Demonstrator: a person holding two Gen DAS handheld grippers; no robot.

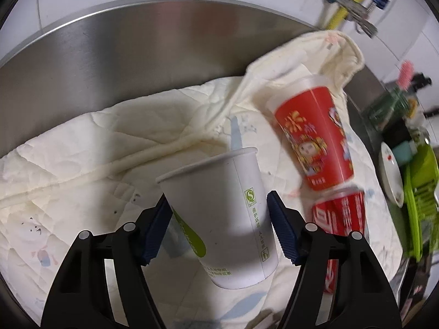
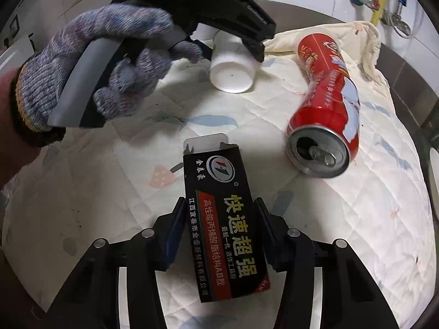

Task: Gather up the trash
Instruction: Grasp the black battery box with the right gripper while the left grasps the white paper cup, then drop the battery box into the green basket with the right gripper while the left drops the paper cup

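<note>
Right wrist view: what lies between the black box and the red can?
Only bare quilted cloth lies between the black box and the red can, as the right wrist view shows.

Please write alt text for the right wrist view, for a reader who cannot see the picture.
The right hand-held gripper has its fingers on both sides of a black glue box on a cream quilted cloth. Behind it a gloved hand holds the left hand-held gripper around a white paper cup. A red can lies at the right.
</note>
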